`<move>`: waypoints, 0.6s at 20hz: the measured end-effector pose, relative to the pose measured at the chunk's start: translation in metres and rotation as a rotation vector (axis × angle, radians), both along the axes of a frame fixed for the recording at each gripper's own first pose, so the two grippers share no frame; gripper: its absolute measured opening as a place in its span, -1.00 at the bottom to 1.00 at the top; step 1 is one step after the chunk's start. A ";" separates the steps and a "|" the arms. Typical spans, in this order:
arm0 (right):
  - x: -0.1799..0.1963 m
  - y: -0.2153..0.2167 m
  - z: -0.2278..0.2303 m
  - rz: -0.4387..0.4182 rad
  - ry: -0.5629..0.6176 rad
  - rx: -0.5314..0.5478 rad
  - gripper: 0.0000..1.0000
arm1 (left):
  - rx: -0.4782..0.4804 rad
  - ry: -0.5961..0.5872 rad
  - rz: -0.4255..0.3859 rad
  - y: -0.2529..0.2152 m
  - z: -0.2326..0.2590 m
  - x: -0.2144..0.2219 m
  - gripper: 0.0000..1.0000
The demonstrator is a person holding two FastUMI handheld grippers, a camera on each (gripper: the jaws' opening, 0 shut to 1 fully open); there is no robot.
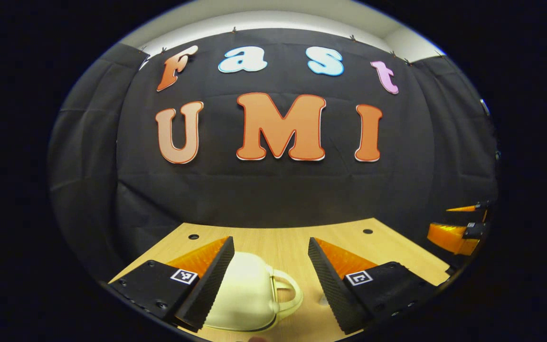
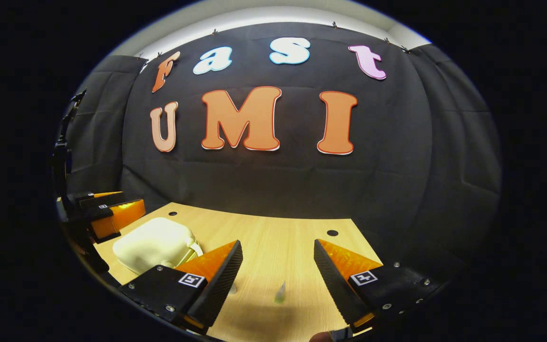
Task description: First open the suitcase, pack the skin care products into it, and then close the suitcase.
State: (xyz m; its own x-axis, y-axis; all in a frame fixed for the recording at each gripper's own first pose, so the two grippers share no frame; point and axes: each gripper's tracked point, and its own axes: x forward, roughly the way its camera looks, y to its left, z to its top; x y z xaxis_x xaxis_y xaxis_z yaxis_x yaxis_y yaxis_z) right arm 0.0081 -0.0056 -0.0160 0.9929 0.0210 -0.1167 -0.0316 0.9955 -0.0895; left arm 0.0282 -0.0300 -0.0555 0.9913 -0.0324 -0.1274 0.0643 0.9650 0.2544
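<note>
Left tongs (image 1: 271,266) wide, hovering low over worktop (image 1: 283,237), holding nothing. Cream suitcase (image 1: 247,297) closed, flat on worktop, partly between left tongs, handle toward right finger; contact with left finger unclear. In right gripper view, suitcase (image 2: 152,244) left of right tongs (image 2: 278,270). Right tongs wide, holding nothing. Small clear item (image 2: 280,292), skin care product perhaps, right of suitcase, on worktop between right tongs.

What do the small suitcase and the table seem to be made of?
The cream suitcase looks like hard moulded plastic with a smooth, slightly glossy shell and a moulded handle. The table looks like light wood or wood-look laminate: pale grain lines run along it, with a matte finish.
</note>
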 end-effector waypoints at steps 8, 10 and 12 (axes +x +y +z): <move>-0.012 -0.029 -0.031 -0.065 0.085 0.017 0.92 | 0.288 0.186 -0.008 0.004 -0.099 0.001 0.96; -0.013 -0.034 -0.038 -0.079 0.106 0.026 0.92 | 0.419 0.223 0.001 0.013 -0.123 0.002 0.96; -0.014 -0.039 -0.046 -0.091 0.126 0.029 0.92 | 0.558 0.249 -0.003 0.021 -0.142 0.005 0.97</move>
